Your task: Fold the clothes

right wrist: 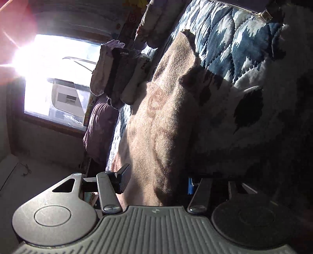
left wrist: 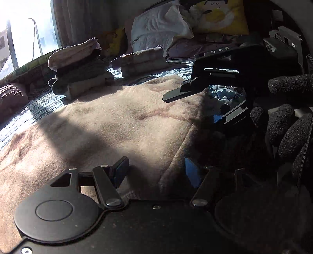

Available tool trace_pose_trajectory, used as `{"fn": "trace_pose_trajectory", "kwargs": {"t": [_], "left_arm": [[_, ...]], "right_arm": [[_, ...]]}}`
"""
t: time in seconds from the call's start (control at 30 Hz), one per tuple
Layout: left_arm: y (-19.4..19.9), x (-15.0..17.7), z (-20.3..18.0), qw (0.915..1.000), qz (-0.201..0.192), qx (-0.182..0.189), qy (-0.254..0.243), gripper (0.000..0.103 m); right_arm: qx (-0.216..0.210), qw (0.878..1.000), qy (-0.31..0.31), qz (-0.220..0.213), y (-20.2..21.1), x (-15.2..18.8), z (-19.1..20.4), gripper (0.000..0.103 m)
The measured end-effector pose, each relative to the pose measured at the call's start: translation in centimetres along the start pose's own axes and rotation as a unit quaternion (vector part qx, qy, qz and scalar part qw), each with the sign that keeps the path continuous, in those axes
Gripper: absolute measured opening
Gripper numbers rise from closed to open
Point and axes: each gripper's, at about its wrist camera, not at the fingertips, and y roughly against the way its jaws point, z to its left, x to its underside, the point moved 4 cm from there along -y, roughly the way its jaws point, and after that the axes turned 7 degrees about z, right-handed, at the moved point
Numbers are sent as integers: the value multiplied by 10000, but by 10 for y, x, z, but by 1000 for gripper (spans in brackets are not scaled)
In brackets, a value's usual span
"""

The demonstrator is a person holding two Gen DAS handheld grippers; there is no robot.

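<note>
A fuzzy pink-beige garment (left wrist: 117, 121) lies spread on the bed, half in sunlight and half in shadow. My left gripper (left wrist: 156, 172) is open low over its near edge, and a folded ridge of the fabric runs between the fingers. My right gripper (left wrist: 192, 108) sits at the garment's right edge, held by a dark gloved hand (left wrist: 289, 125). It is open, with one finger above the cloth and one below. In the tilted right wrist view, the garment (right wrist: 162, 121) fills the gap of the open right gripper (right wrist: 156, 181).
Two stacks of folded clothes (left wrist: 78, 74) (left wrist: 140, 60) stand at the far side of the blue patterned quilt (left wrist: 39, 105). Pillows (left wrist: 160, 25) and a yellow cushion (left wrist: 221, 17) lie behind. A bright window (right wrist: 58, 78) is to the left, beside the taller stack (right wrist: 121, 72).
</note>
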Motion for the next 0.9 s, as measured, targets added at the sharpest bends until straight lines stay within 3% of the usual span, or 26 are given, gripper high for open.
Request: {"fn": "trace_pose_trajectory", "kwargs": {"t": [0.1,0.2,0.37,0.43,0.47,0.5,0.53,0.57,0.6,0.67,0.77,0.83,0.9], "left_arm": [[-6,3,9,9993,68,117,350,62],[-6,4,9,9992,61,85,379,62],[-6,8,5,9997,39,9,237,62],[-6,8,5,9997,43,15,236,63],[-5,9,6,9997,45,20,245,63],[-5,9,7,9997,47,22,254,63],[-4,10,8,9997,49,22,259,63],[-4,11,9,9996,51,21,264,63],[-3,12,9,9996,54,16,259,64],[-3,13,9,9998,68,-6,206,65],[-2,14,10,9997,84,-17,223,66],[-1,14,10,9997,90,-34,238,66],[-2,14,10,9997,105,-52,223,66]], "right_arm": [[-420,9980,-312,-367,-9,-14,0,55],[-759,9921,-740,-674,-18,-32,-12,53],[-1230,9811,-1189,-906,-30,-56,-28,17],[-964,9868,-719,-1085,-23,-61,-13,11],[-659,9910,-197,-1145,-20,-62,1,11],[192,9877,1004,-1187,-21,-57,25,10],[1024,9640,2141,-1200,-23,-54,48,10],[1671,9377,2816,-1162,-31,-49,55,10],[1955,9261,3044,-1065,-38,-47,53,10],[1992,9419,2525,-972,-36,-52,29,10],[1259,9734,1641,-989,-13,-59,9,12],[706,9881,1016,-916,-11,-67,-8,14],[95,9952,219,-951,-10,-76,-21,14]]}}
